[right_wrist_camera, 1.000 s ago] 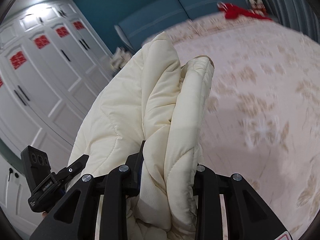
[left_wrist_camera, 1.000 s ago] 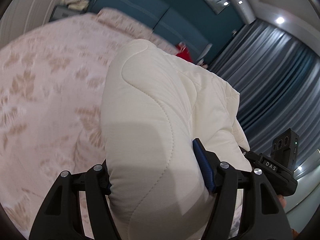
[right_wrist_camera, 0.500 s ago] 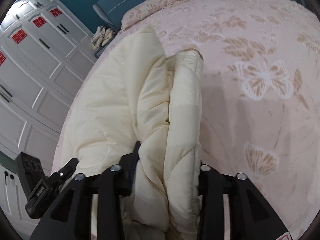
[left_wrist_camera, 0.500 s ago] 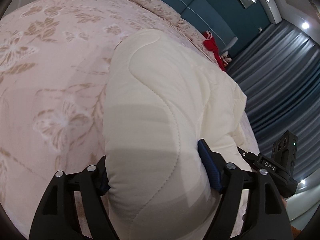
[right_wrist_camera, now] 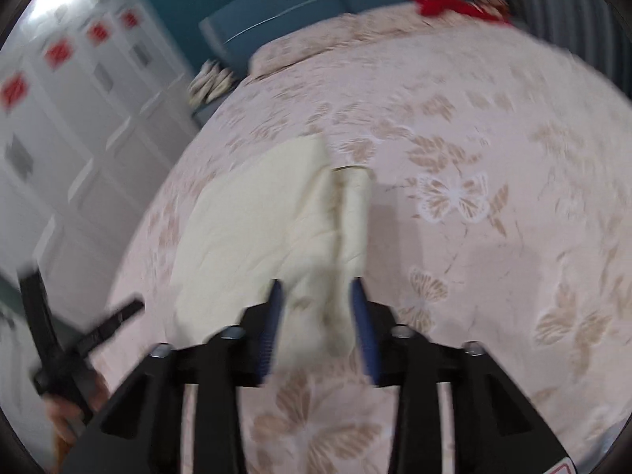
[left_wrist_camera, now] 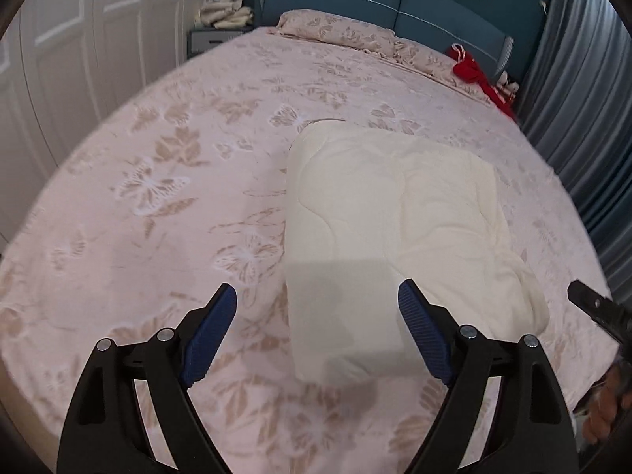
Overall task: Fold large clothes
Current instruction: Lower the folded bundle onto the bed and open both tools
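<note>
Seen from the left wrist, the left gripper [left_wrist_camera: 316, 324] hangs above the bed [left_wrist_camera: 166, 181], its jaws spread wide and opening further, the blue pads [left_wrist_camera: 209, 335] clear of everything; nothing is pinched. The cream quilted garment [left_wrist_camera: 395, 233] lies folded flat on the patterned cover, just ahead of the gripper and off toward its right-hand finger, whose pad overlaps the near edge of the bundle in the picture without pressing on it. The bundle's long axis runs away from the gripper toward the headboard [left_wrist_camera: 395, 4], its thicker, rumpled side on the right, toward the curtain [left_wrist_camera: 584, 91]. A sliver of the other tool and some fingers show at the far right edge. Seen from the right wrist, through heavy motion blur, the right gripper [right_wrist_camera: 320, 320] points down at the same garment [right_wrist_camera: 260, 221], which lies ahead and to the left of it. A narrow raised ridge of the fabric lies in line with the gap between the fingers, and the jaws are closing, standing fairly narrow; whether the pads actually touch the cloth cannot be told through the blur, though they appear to stand apart from it. The wardrobe [right_wrist_camera: 59, 126] fills the left of this view. By these pictures the right gripper sits nearer the bundle's near end, so any next fold or smoothing would likely run along that long axis, from the near edge away.
</note>
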A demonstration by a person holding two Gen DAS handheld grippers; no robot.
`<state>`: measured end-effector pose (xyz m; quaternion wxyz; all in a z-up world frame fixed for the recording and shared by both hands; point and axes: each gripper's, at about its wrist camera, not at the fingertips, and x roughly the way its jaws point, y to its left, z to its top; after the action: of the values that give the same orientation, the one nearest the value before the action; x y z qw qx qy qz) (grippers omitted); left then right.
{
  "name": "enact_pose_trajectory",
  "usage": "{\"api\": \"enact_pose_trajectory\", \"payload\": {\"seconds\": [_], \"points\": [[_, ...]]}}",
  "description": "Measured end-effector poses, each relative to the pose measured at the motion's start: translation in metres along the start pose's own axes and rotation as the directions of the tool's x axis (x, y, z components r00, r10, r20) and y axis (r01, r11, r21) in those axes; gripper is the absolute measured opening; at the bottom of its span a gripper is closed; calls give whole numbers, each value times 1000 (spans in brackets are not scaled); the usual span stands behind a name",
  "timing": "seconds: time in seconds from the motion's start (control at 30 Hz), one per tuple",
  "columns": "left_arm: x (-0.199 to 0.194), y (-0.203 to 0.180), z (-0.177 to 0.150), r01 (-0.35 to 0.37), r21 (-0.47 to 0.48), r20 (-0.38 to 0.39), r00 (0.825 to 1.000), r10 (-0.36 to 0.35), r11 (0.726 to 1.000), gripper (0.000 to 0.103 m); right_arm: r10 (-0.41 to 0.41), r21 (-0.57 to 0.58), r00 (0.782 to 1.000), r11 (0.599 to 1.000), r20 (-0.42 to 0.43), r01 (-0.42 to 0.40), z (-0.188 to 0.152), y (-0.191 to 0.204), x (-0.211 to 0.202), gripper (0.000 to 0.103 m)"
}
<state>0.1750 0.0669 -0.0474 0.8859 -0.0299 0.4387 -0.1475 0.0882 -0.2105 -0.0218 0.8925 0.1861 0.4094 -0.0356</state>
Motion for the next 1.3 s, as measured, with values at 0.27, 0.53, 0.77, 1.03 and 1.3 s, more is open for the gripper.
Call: {"api": "enact_pose_trajectory", "payload": {"seconds": [0.27, 0.53, 0.77, 1.03, 1.3], "points": [[17, -34, -14, -105, 57, -59, 992, 108, 993, 80, -107, -215, 994, 972, -37, 97, -14, 49, 28, 11], [57, -34, -27, -121, 34, -152, 980, 125, 992, 82, -197, -184, 969, 968, -150, 168, -21, 25, 88, 0], [79, -39, -35, -120, 41, -190, 974, 125, 992, 84, -200, -138, 958, 975, -207, 174, -34, 11, 119, 0], [94, -43, -39, -140, 38, -196, 970, 145, 989, 92, -186, -122, 956, 979, -227, 161, -35, 6, 136, 0], [109, -48, -36, -166, 59, -192, 966, 174, 984, 96, -194, -134, 955, 977, -225, 167, -33, 8, 143, 0]]}}
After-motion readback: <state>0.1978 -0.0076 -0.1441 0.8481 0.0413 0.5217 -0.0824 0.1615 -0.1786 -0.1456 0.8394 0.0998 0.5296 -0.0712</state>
